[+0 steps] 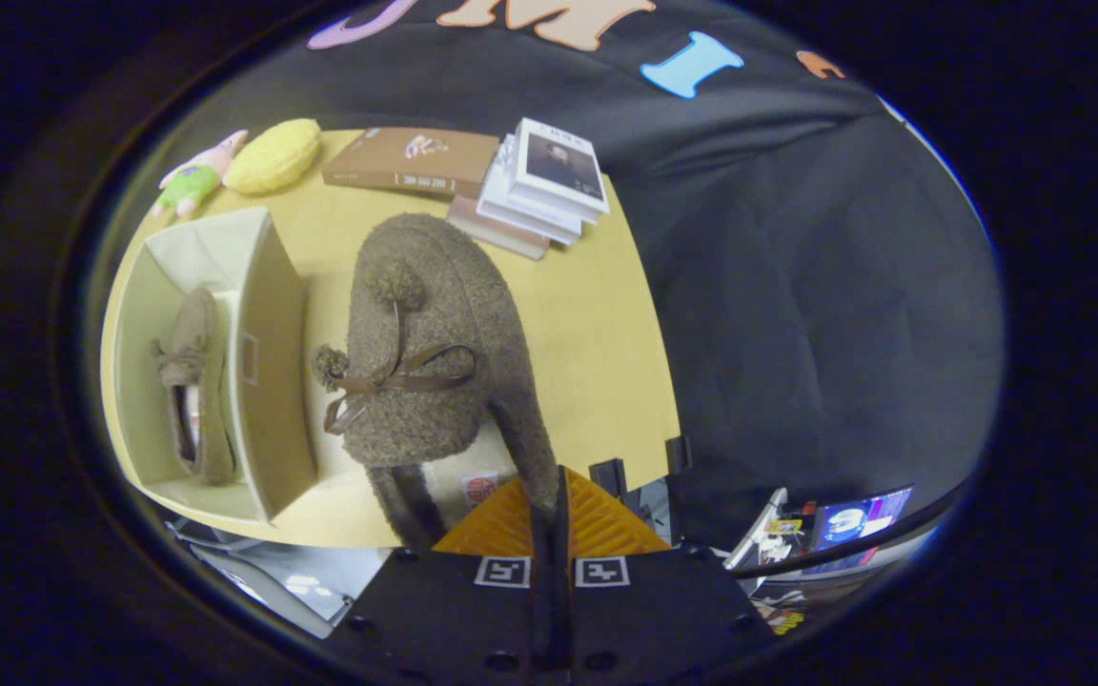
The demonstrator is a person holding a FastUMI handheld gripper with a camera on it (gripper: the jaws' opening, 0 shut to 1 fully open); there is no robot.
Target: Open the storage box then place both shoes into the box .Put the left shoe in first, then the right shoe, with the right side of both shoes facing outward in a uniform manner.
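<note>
My gripper [552,495] is shut on the heel rim of a brown fuzzy shoe [435,333] with a ribbon bow and pompoms, which hangs above the yellow table [597,343]. The shoe's toe points away from me, beyond the fingers. To its left stands the open beige storage box [273,372]. Inside the box lies the other brown shoe [194,381], along the box's length.
A stack of books [539,186] and a brown book [411,160] lie at the far end of the table. A yellow plush [273,155] and a pink-green plush toy [192,176] sit beyond the box. The table's edge runs to the right of the held shoe.
</note>
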